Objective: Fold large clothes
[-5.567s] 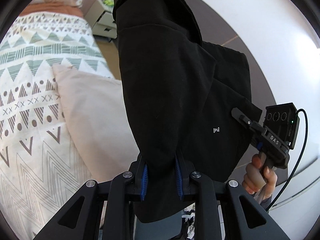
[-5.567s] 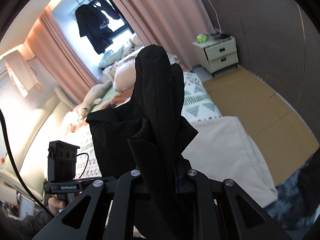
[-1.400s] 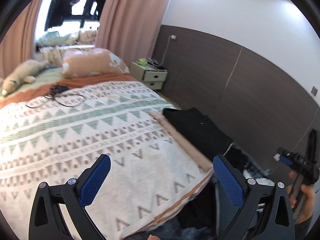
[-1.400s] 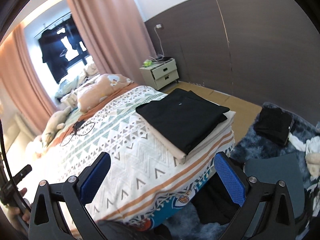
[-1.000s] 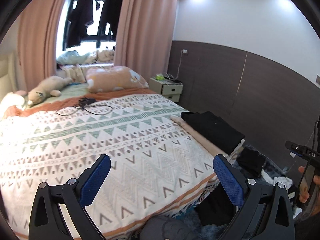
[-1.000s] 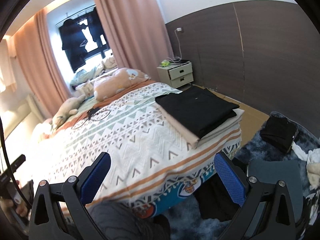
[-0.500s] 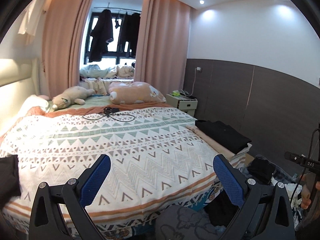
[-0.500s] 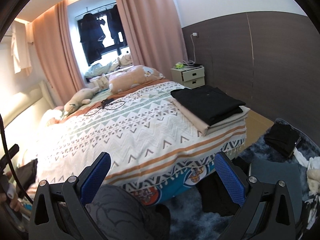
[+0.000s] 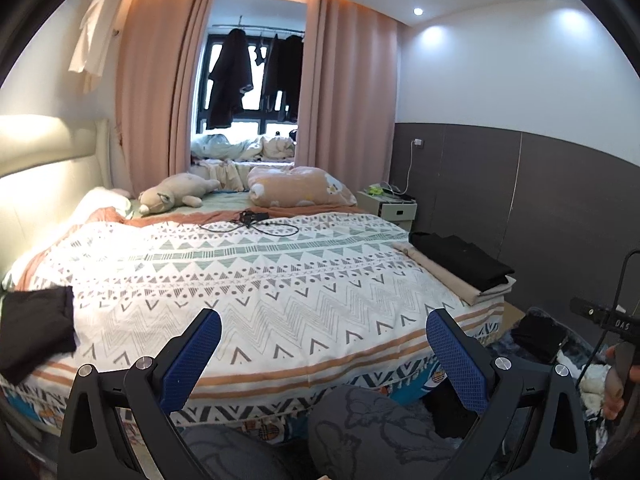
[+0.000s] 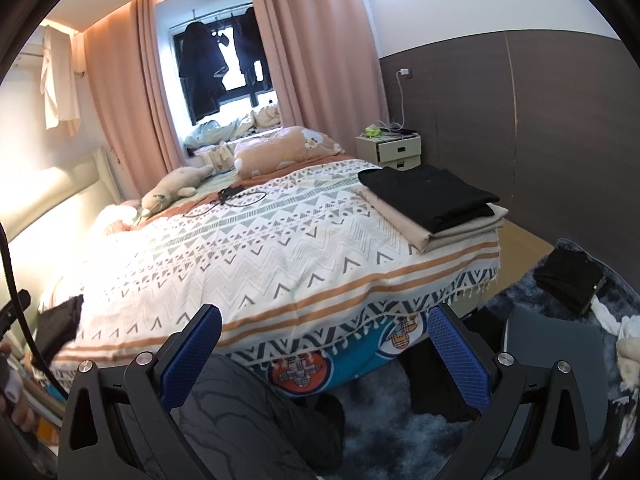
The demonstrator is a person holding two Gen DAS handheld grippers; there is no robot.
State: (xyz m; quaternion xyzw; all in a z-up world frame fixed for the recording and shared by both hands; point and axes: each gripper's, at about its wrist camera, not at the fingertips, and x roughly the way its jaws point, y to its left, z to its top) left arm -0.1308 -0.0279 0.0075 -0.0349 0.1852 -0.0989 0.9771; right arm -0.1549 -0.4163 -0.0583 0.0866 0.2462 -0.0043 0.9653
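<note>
Left gripper (image 9: 323, 354): jaws spread wide, blue pads bare, nothing held. It sits off the foot edge of the bed (image 9: 248, 292), above a grey-patterned trouser knee (image 9: 372, 428).

Right gripper (image 10: 324, 350): jaws likewise fully apart and empty, held clear of the bed's foot, over the dark shaggy rug (image 10: 384, 440).

Folded black garment (image 10: 430, 196): lies flat on the bed's corner at about 2 o'clock in the right wrist view, stacked on a folded beige cloth (image 10: 444, 230). Its long axis runs from the foot edge toward the nightstand (image 10: 394, 152), along the side of the bed; the folded edge faces the foot. In the left wrist view the same stack sits at 3 o'clock, the black piece (image 9: 460, 260) well apart from both grippers.

Second dark garment (image 9: 34, 330): crumpled, at the opposite foot corner, 9 o'clock in the left view, partly over the edge.

More dark clothing (image 10: 568, 276) lies on the floor at 3 o'clock in the right view.

Near the pillows, at 12 o'clock: black cable (image 9: 252, 224), plush toy (image 9: 176, 196), peach pillow (image 9: 300, 192).

A hand (image 9: 618, 380) grips the other gripper's handle at the left view's right edge.
</note>
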